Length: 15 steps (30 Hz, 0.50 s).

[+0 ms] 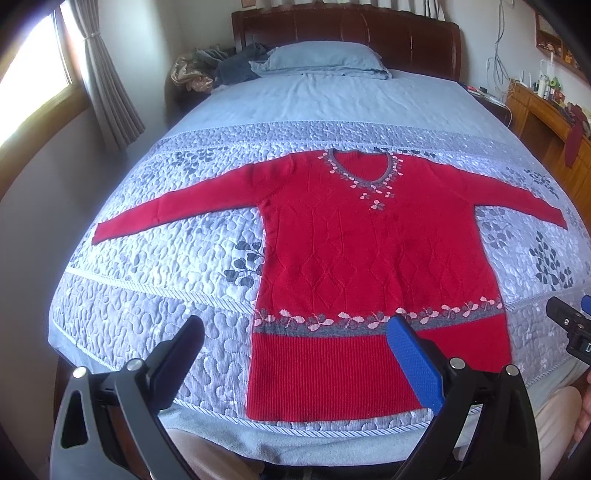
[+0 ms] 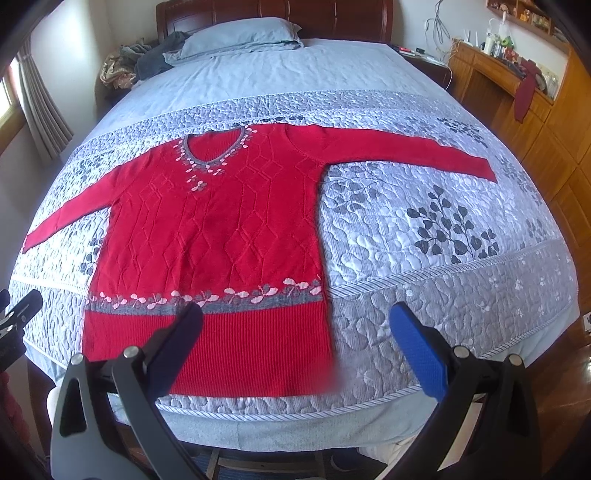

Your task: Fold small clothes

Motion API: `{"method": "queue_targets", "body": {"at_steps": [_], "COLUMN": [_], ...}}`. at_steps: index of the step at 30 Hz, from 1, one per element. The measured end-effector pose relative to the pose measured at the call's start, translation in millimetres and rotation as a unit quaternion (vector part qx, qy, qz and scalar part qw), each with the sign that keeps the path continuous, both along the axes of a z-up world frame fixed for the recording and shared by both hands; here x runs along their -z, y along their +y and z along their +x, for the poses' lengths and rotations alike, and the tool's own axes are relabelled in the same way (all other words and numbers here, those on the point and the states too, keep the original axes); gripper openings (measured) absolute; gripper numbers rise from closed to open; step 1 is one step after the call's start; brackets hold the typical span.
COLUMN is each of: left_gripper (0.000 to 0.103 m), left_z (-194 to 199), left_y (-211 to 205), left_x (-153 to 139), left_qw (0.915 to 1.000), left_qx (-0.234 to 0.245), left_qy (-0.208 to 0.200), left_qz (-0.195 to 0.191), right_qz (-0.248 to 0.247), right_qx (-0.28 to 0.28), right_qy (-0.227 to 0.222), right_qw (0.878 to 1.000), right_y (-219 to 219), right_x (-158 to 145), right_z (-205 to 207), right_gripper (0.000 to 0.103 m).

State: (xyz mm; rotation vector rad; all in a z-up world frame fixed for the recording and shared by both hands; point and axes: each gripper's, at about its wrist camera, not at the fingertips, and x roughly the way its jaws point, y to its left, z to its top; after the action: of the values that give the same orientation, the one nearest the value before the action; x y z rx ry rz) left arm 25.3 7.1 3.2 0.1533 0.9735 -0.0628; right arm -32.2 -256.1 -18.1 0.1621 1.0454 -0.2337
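Your red knitted sweater with grey floral bands lies flat, front up, sleeves spread, across the pale grey quilted bedspread with dark leaf print, hem toward the foot of the bed. Your left gripper hangs over the hem's left part, jaws wide, holding nothing. Your right gripper hangs over the hem's right corner, jaws equally wide and empty. Beyond: a blue pillow against the dark wooden headboard, a heap of clothing beside it, a curtained window left, and wooden cabinets right.
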Motion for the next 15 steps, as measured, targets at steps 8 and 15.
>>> {"method": "queue_targets", "body": {"at_steps": [8,15], "left_gripper": [0.099,0.099], "left_z": [3.5,5.3], "left_y": [-0.9,-0.1], "left_x": [5.6,7.5], "left_qw": [1.0000,0.9999], "left_qx": [-0.004,-0.006], "left_qy": [0.005,0.006], "left_qz": [0.005,0.007], "right_qz": [-0.001,0.000], "right_qx": [-0.006,-0.007], "right_qy": [0.003,0.006], "right_qw": [1.000,1.000], "right_y": [0.7,1.7], "right_x": [1.5,5.3], "right_z": [0.2,1.0], "right_gripper": [0.100,0.100]}}
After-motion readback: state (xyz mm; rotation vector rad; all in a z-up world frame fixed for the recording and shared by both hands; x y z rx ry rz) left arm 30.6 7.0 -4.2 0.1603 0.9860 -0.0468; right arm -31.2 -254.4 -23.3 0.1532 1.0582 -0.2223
